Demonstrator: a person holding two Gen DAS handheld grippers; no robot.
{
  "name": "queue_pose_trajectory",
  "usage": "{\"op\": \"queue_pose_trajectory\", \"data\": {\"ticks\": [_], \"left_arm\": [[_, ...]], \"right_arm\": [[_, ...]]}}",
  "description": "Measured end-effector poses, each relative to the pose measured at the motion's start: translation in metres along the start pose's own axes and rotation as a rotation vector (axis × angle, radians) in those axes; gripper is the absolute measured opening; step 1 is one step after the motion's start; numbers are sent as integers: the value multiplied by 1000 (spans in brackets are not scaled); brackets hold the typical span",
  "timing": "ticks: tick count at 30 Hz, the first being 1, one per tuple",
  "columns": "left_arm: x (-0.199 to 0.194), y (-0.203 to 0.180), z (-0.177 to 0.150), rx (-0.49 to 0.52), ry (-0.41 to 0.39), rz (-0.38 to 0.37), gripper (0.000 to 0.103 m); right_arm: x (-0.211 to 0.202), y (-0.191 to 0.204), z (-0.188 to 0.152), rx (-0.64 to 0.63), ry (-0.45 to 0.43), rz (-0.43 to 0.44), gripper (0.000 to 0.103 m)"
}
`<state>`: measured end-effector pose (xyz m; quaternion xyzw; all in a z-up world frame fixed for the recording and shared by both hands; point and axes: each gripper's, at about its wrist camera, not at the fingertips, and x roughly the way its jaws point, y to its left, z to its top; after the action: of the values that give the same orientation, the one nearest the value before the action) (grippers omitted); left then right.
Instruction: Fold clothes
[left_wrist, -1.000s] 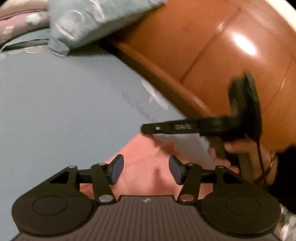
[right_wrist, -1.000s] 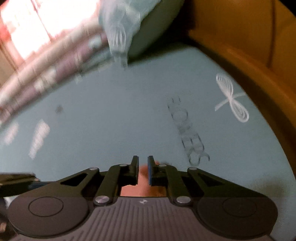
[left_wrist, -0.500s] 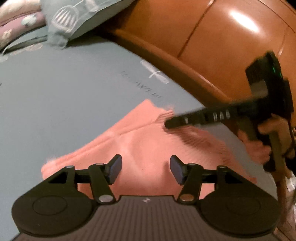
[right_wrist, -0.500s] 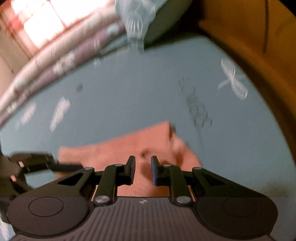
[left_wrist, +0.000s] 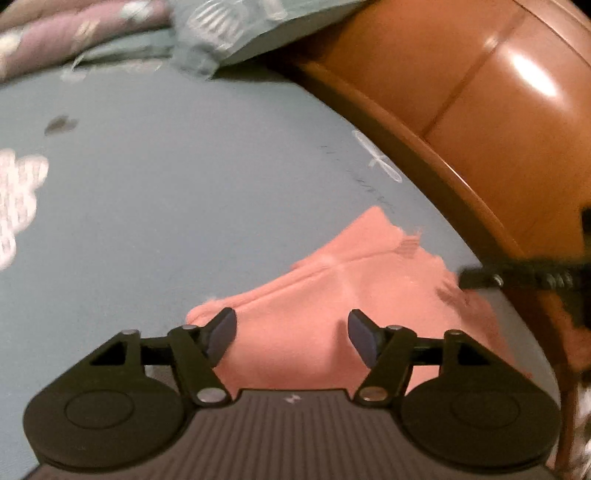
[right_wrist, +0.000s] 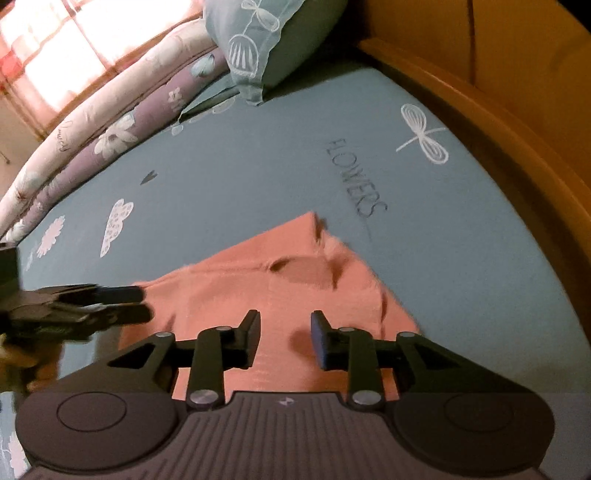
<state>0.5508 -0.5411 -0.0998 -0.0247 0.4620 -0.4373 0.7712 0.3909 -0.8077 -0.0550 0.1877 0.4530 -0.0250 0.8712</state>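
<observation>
Low centre of both views, we see the garment (left_wrist: 332, 317) flat on the sheet (left_wrist: 184, 192), just beyond both grippers. Left gripper (left_wrist: 291, 334) and right gripper (right_wrist: 284, 341): jaws just opened, spread, nothing pinched. Its long axis climbs toward upper right; neither looks clearly nearer.

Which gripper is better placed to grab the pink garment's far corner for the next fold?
Right gripper, probably: its open, empty jaws point at the pink garment toward that corner. The left gripper, also open, sits over the other edge.

Both the left gripper (left_wrist: 291, 334) and right gripper (right_wrist: 285, 339) have just been opening, nothing between their jaws.
</observation>
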Motion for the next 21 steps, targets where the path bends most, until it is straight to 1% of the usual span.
{"op": "queue_pose_trajectory", "data": {"ticks": [2,4,5,6,7,8,11,13,15,16,17,18,21], "left_arm": [[-7,-5,2,-21,-3,13,65],[-19,-19,5,-3,-4,36,64],[-26,-27,4,6,-6,13,64],[-32,-36,3,11,-3,-25,66],[-36,-44,1,14,5,-65,70],[-38,-52,-3,21,17,-97,70],[-35,-71,-23,7,63,-142,70],[-29,-75,-40,-20,91,-132,70],[-21,-73,-57,-43,135,-73,70],[-18,-72,-64,-50,154,-39,68],[-20,-71,-69,-53,150,-24,69],[-24,-72,-71,-61,138,-28,70],[-35,-77,-73,-79,132,-27,70]], "right_arm": [[-6,3,-7,-21,7,-60,34],[-14,-1,-13,0,8,-66,34],[-17,-5,-17,27,10,-54,34],[-19,-8,-21,55,13,-36,34],[-18,-11,-26,80,21,-16,34],[-15,-12,-30,105,31,4,34],[-6,-15,-45,166,35,56,34],[-3,-17,-54,182,23,73,34],[-8,-25,-59,191,-4,52,34],[-14,-33,-61,211,-14,36,34],[-20,-40,-63,232,-22,27,34],[-26,-47,-65,254,-31,17,34],[-42,-62,-60,259,-79,-12,34]]}}
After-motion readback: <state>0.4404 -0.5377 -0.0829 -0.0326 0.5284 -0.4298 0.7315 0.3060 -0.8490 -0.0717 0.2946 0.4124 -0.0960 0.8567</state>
